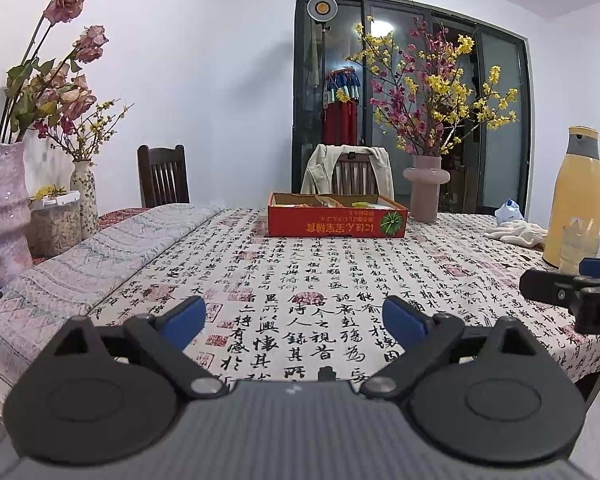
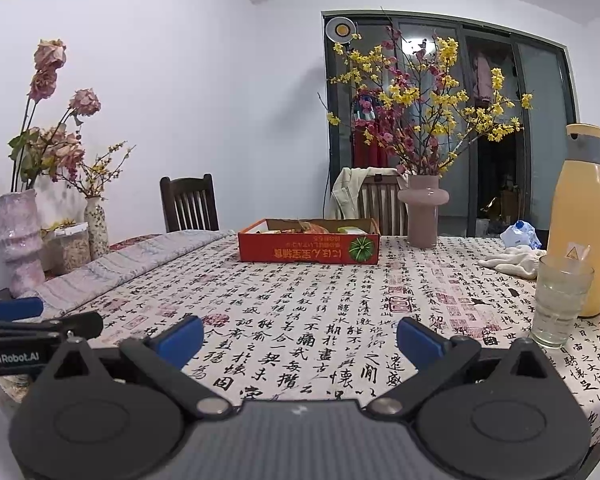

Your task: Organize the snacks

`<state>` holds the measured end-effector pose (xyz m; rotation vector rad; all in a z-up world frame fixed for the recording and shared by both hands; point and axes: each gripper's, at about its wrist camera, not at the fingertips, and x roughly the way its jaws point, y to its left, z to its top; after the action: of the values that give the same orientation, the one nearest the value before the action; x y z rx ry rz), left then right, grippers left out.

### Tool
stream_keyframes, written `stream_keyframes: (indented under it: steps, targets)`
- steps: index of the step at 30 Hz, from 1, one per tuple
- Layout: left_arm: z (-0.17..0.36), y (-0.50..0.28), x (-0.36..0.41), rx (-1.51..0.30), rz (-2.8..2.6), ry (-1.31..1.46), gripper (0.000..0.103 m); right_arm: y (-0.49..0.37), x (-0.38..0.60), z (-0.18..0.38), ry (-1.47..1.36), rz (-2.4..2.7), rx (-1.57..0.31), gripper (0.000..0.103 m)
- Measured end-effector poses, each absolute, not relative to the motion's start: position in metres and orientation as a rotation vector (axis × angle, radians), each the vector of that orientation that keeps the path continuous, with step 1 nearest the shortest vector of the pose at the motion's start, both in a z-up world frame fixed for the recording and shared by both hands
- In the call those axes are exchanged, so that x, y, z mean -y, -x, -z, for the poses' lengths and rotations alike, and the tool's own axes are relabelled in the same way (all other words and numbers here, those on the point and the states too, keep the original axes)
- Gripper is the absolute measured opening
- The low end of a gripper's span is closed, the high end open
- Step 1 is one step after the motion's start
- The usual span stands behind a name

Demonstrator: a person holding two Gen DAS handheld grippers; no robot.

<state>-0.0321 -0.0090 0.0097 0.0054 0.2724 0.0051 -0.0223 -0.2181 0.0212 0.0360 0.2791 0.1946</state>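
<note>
Both the left gripper (image 1: pixel 296 320) and right gripper (image 2: pixel 300 340) hover wide open, empty; the red snack box (image 1: pixel 337 222) sits well ahead, contents indistinct.

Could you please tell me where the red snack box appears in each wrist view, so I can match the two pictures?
Left wrist: the red box sits just right of centre, at the far end of the table.
Right wrist: the red box sits near centre, at the far end of the table.
Shared landmark: the pink vase of flowering branches stands just right of the box in both views.
</note>
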Motion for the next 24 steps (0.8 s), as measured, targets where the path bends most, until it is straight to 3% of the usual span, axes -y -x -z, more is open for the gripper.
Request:
stream_keyframes:
  steps: [2, 24]
  targets:
    - [-0.0102, 0.0322, 0.0089, -0.270, -0.008, -0.008, 0.103, 0.0223, 0.2179, -0.0211, -0.036, -0.195, -0.279, 0.103]
    - [-0.0118, 0.0317, 0.0060, -0.270, -0.017, -0.008, 0.103, 0.0239, 0.2199, -0.0230, -0.045, -0.197, -0.266, 0.103]
